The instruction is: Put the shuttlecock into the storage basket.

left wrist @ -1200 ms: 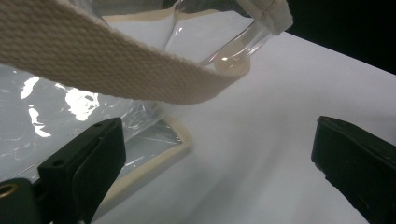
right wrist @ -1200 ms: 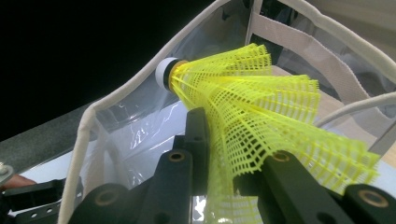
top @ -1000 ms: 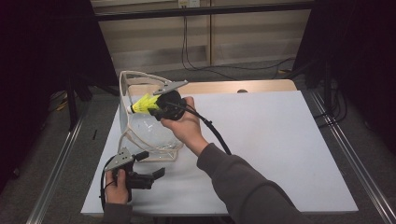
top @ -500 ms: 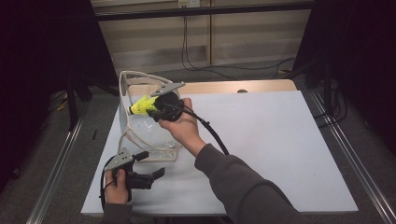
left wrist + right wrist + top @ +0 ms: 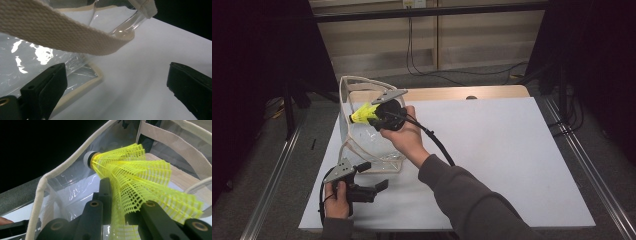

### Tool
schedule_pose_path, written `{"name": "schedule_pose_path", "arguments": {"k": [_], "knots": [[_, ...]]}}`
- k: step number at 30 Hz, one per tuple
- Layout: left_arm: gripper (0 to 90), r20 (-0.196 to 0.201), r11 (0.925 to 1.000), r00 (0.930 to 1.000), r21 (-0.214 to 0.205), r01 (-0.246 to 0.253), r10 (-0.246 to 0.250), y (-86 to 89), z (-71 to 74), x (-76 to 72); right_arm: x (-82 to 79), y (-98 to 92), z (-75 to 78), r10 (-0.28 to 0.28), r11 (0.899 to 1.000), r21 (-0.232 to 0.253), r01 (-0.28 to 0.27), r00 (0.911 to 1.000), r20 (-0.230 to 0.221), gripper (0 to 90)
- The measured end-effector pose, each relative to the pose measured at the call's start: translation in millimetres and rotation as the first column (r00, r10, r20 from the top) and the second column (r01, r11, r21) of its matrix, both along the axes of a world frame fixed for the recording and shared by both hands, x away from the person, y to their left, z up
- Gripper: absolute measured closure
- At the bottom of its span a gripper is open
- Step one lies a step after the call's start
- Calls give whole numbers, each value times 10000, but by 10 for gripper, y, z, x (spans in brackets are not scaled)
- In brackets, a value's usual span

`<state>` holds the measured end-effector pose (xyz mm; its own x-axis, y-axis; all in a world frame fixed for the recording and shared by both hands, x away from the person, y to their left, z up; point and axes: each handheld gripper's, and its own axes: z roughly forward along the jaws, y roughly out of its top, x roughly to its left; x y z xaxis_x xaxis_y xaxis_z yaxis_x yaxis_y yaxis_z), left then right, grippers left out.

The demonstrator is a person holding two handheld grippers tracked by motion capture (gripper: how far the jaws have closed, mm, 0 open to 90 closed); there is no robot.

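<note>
The yellow shuttlecock (image 5: 130,185) sits clenched in the right gripper (image 5: 371,116) jaws, over the open mouth of the clear bag (image 5: 362,140), cork end forward. The step looks like bagging it; next, lower it inside and release. The left gripper (image 5: 373,176), jaws released, waits near the bag's base on the desk (image 5: 492,150).

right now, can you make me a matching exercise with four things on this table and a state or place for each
Things:
1. yellow mesh plastic shuttlecock
2. clear plastic tote bag with cream webbing trim
3. left tongs
4. right tongs

States:
A. open, holding nothing
B. standing on the white table
C. pinched by its skirt over the bag's mouth
D. shut on the shuttlecock

Pairs: 1-C, 2-B, 3-A, 4-D
</note>
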<state>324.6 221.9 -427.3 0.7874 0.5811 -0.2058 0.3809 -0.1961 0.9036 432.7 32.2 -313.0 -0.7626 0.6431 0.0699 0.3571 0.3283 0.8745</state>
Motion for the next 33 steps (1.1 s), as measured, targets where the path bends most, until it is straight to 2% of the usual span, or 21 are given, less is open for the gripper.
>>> {"name": "schedule_pose_path", "arguments": {"k": [22, 33], "knots": [[32, -6, 10000, 10000, 3, -9, 9, 2, -2, 0, 29, 119, -79, 42, 9998, 174, -40, 9999, -95, 789], [32, -9, 10000, 10000, -11, -13, 13, 3, 0, -2, 42, 155, -93, 50, 10000, 72, -49, 9999, -104, 788]]}}
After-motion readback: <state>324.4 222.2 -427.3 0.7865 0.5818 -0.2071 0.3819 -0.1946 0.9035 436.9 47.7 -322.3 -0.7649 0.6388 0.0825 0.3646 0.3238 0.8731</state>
